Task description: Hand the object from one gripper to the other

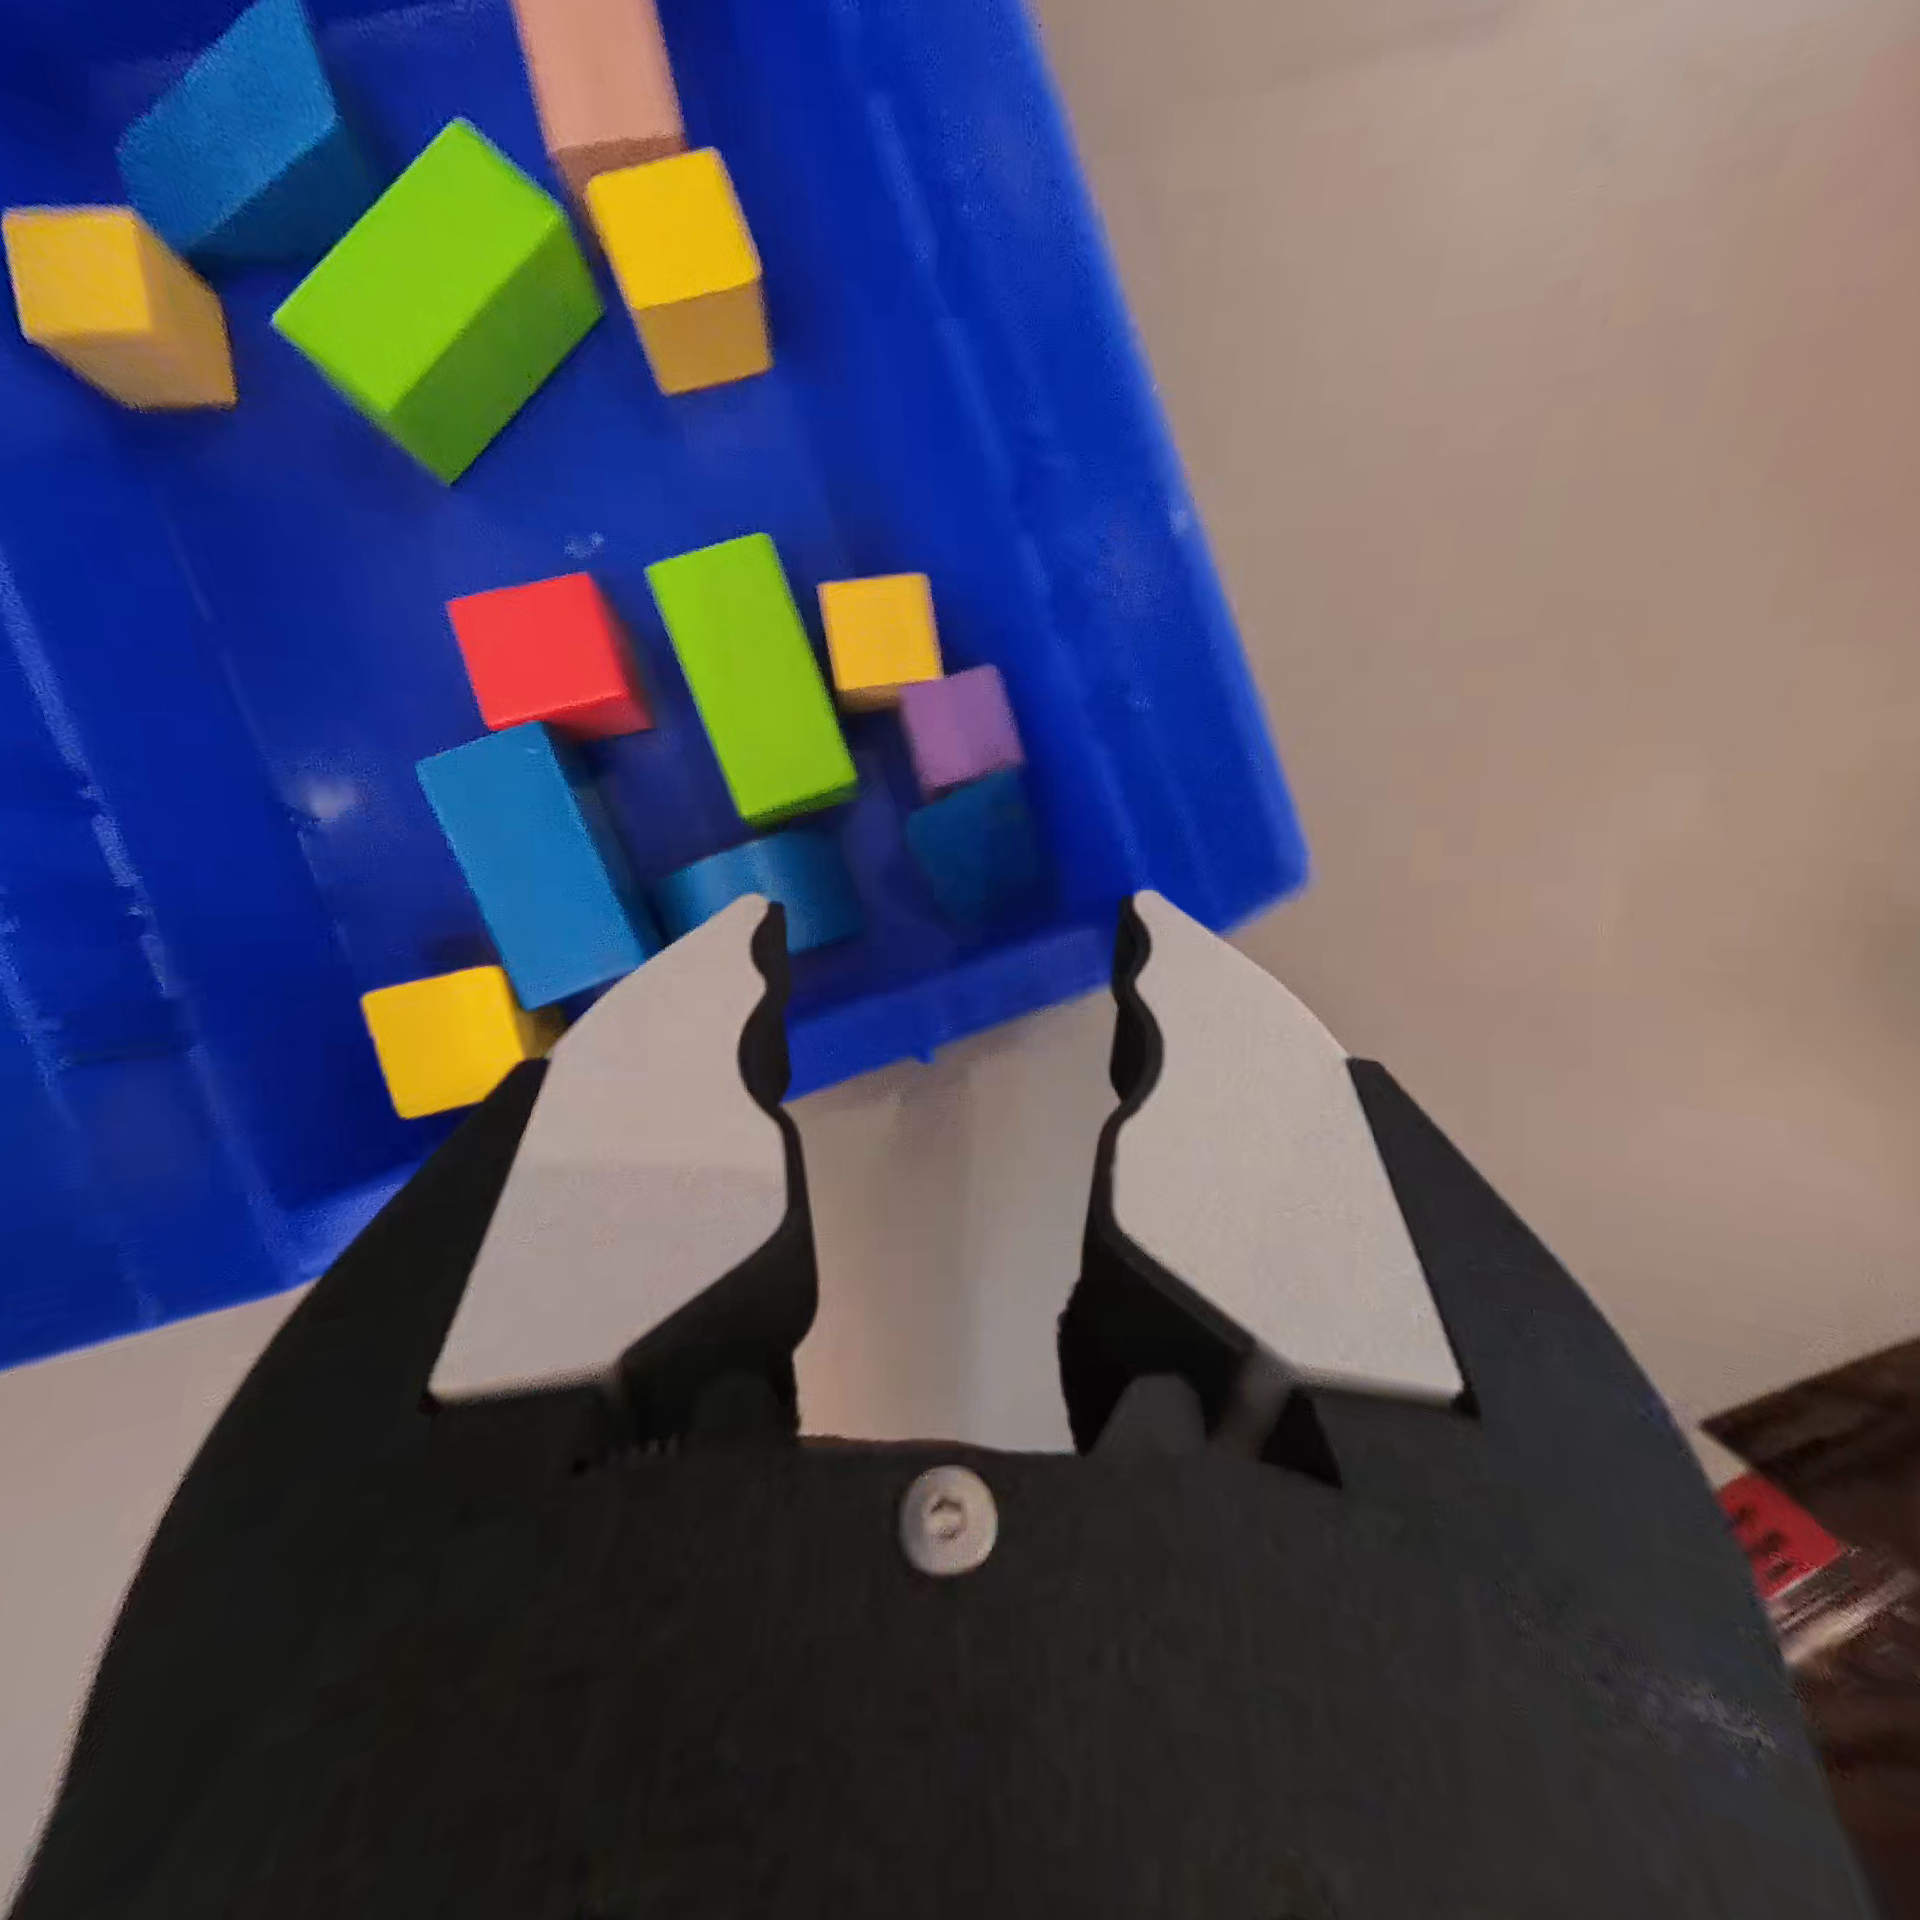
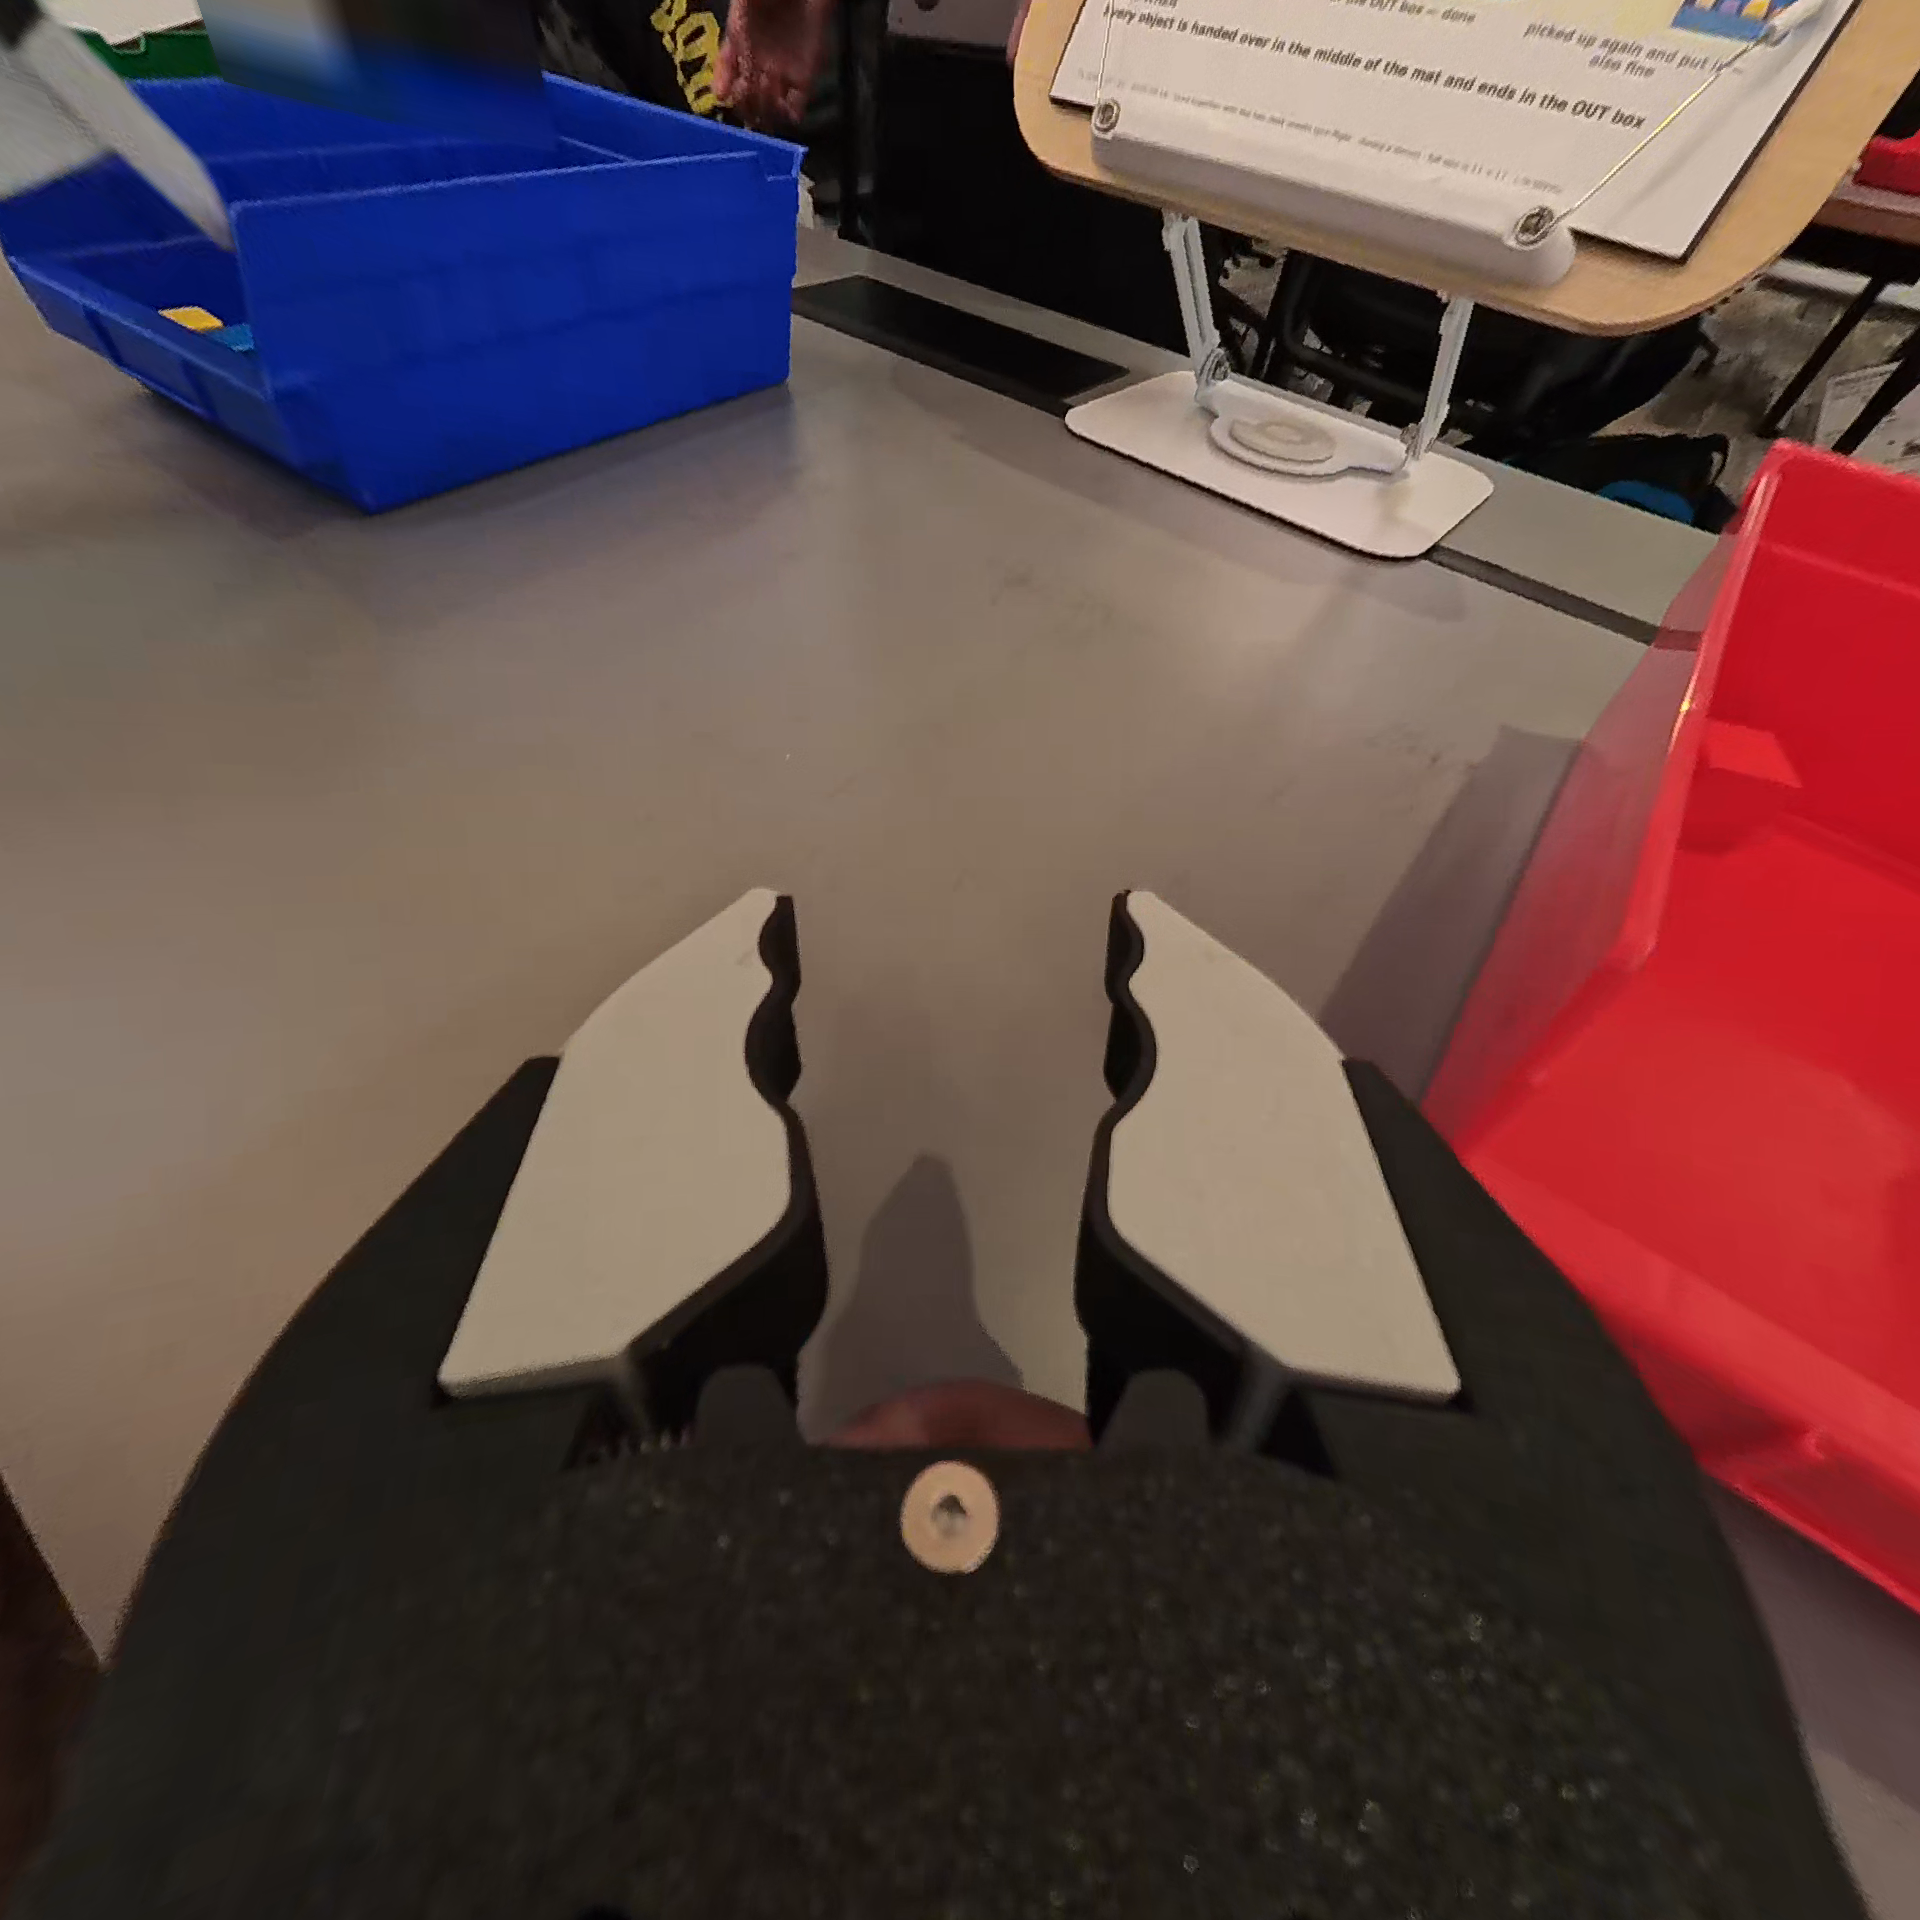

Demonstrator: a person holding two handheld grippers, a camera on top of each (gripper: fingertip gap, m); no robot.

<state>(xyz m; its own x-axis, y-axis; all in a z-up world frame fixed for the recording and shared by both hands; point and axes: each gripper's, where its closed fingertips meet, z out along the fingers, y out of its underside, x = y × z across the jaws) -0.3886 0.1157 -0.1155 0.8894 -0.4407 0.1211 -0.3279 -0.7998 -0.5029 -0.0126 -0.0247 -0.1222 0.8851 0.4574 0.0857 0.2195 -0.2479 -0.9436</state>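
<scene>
Blocks of painted wood, the things to be passed across, all lie in the blue bin (image 1: 1091, 644); neither claw holds any. Nearest in the left wrist view, the left gripper (image 1: 948, 909) hangs over the bin's near corner with its jaws apart and nothing between them. Just under its left fingertip sit a yellow cube (image 1: 442, 1039), a long blue block (image 1: 530, 862) and a blue cylinder (image 1: 764, 883). Beyond those lie a red cube (image 1: 545, 649), a long green block (image 1: 748, 675), a small yellow cube (image 1: 881, 634) touching a purple cube (image 1: 961, 725), then farther off a big green block (image 1: 436, 296), two more yellow blocks, a blue wedge and a pale pink one. This view is motion-blurred.

From the right wrist view, the right gripper (image 2: 951, 904) hovers low over the grey table (image 2: 727, 675), jaws apart and empty, its shadow on the bare surface between them. Close on the right stands a red bin (image 2: 1714, 987), its floor bare where it shows. Across the table to the far left sits the blue bin, divided into compartments, with the other gripper's pale finger blurred above it. At the table's far edge stands a white-footed stand (image 2: 1288, 457) carrying a wooden board with a clipped printed sheet. Behind it the room is dim, with dark furniture legs and part of a person in dark clothing.
</scene>
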